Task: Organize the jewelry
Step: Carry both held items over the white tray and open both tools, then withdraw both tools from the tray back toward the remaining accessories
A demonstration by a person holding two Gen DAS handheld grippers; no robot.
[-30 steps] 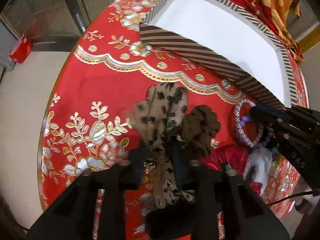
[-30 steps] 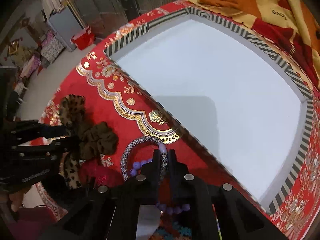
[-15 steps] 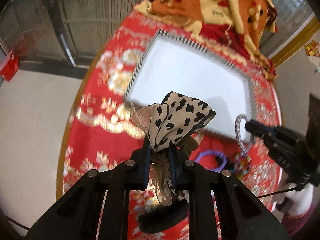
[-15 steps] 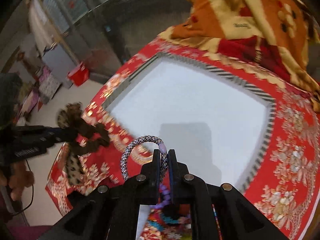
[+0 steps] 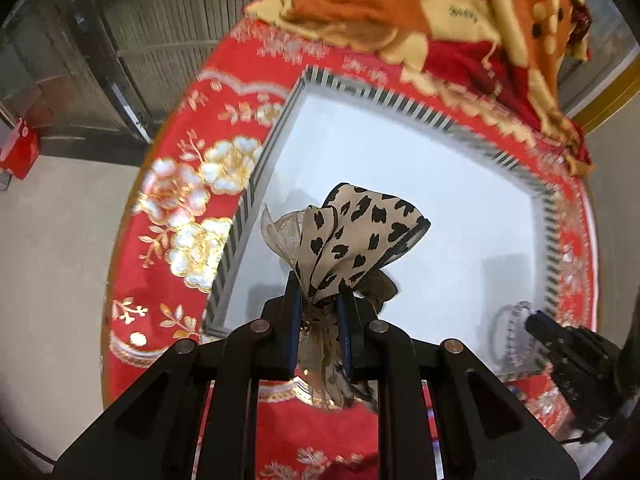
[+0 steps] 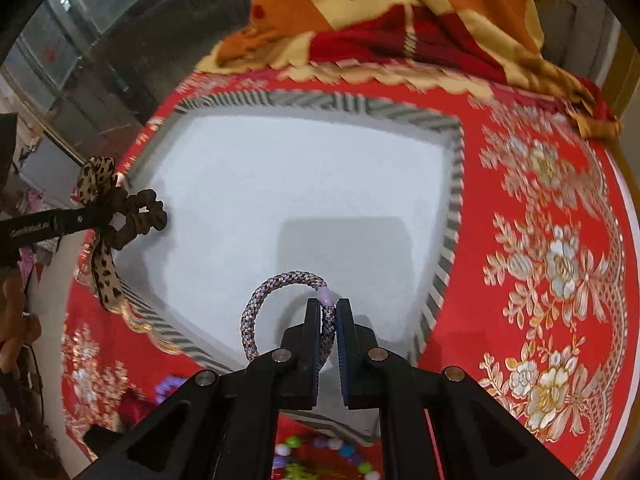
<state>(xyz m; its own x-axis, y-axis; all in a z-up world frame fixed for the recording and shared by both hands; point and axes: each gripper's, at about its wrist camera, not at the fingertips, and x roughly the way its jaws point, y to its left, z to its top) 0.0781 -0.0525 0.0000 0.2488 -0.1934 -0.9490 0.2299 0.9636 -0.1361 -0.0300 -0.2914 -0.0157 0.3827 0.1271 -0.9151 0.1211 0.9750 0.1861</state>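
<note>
A wide box (image 5: 400, 128) with a striped rim and a bare white floor (image 6: 304, 184) lies on the red cloth. My left gripper (image 5: 319, 300) is shut on a leopard-print bow scrunchie (image 5: 352, 236) and holds it above the box's left part; it also shows in the right wrist view (image 6: 116, 208). My right gripper (image 6: 329, 312) is shut on a purple braided rope bracelet (image 6: 276, 292) with a lilac bead, held above the box's near right part; it also shows in the left wrist view (image 5: 516, 336).
A red tablecloth (image 6: 540, 240) with gold flowers covers the round table. An orange and red blanket (image 6: 400, 16) lies behind the box. Coloured beads (image 6: 320, 456) and a purple bead string (image 6: 168, 386) lie near the front edge. A red box (image 5: 18, 152) stands on the floor.
Both grippers lifted their items off the cloth and moved forward over the box. The scrunchie and the bracelet now hang above the white floor of the box.
</note>
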